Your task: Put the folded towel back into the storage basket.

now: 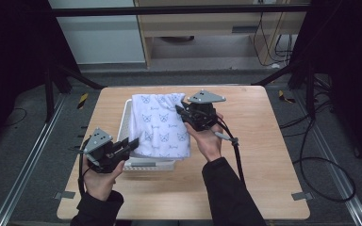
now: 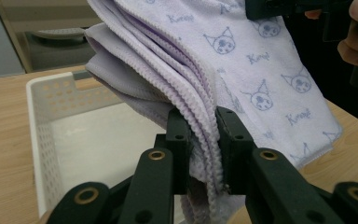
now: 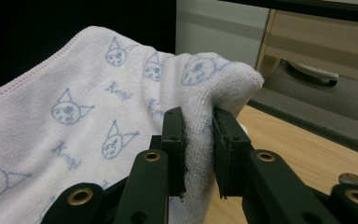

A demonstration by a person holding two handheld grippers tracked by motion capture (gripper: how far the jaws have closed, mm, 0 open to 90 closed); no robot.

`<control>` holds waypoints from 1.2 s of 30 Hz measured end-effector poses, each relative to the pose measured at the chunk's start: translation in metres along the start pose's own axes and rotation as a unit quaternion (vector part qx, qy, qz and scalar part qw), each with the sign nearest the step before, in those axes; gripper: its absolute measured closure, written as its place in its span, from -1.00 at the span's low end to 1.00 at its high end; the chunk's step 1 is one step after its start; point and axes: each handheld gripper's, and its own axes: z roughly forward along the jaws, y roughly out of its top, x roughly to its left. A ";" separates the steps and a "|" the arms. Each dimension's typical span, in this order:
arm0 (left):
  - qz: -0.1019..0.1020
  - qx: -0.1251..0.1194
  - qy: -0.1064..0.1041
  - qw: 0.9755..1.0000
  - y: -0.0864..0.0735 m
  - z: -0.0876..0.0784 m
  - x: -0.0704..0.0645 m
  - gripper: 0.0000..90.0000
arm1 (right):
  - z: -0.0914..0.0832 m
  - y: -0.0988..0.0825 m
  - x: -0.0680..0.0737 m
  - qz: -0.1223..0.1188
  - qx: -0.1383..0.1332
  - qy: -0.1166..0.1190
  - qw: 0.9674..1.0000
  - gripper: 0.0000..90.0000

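Note:
A folded pale lilac towel (image 1: 161, 125) printed with small cat faces hangs over a white perforated basket (image 1: 125, 123) on the wooden table. My left gripper (image 1: 133, 143) is shut on the towel's near left edge, its layered hems (image 2: 200, 135) pinched between the black jaws. My right gripper (image 1: 182, 112) is shut on the far right corner, where a bunched fold (image 3: 200, 135) sits between the jaws. The towel (image 3: 74, 121) is held up between both grippers, above the basket's open inside (image 2: 98, 140).
The wooden table (image 1: 259, 155) has free room right of the basket and along its front edge. Cables (image 1: 235, 155) trail from the right gripper across the table. Dark frame posts and a cabinet stand beyond the far edge.

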 end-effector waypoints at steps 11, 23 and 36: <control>-0.012 0.007 0.021 1.000 -0.007 0.004 0.019 0.69 | 0.026 0.003 0.007 0.001 0.005 0.009 1.000 0.69; -0.026 0.009 0.037 0.999 -0.010 0.004 0.041 0.69 | 0.054 0.009 0.015 -0.011 0.012 0.019 1.000 0.69; -0.034 0.029 0.049 0.998 -0.019 0.015 0.058 0.69 | 0.082 0.000 0.018 -0.004 0.026 0.022 0.999 0.69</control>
